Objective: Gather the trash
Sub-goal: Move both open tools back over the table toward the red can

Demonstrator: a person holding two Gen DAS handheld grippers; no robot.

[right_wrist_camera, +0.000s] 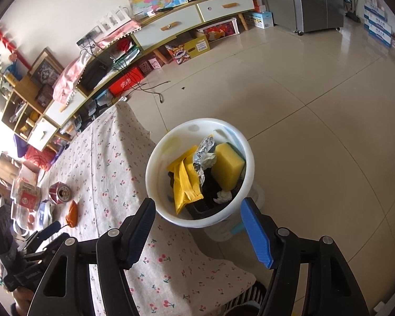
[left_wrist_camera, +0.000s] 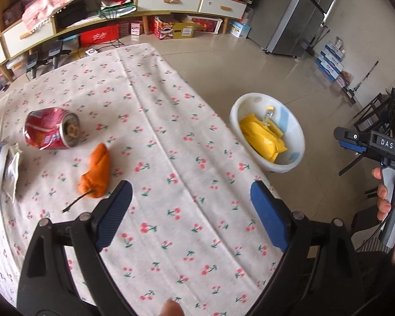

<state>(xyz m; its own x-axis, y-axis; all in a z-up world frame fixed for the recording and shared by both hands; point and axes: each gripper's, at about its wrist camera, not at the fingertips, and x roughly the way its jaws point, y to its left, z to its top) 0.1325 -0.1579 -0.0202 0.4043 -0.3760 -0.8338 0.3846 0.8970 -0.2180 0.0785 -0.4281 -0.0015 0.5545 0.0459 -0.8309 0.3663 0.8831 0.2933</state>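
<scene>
The left tongs (left_wrist_camera: 191, 210) stand wide open over the cherry-print tablecloth (left_wrist_camera: 171, 131), holding nothing. The nearest trash, an orange peel (left_wrist_camera: 96, 173), lies just ahead and to their left, its long axis running away from them toward the crushed red can (left_wrist_camera: 51, 127) beyond. The right tongs (right_wrist_camera: 197, 226) hang open and empty above the white bin (right_wrist_camera: 155, 173), so the left is nearer.

A home living room: TV cabinet (left_wrist_camera: 171, 0), fridge (left_wrist_camera: 300, 13), cherry-print tablecloth (left_wrist_camera: 171, 184).
</scene>
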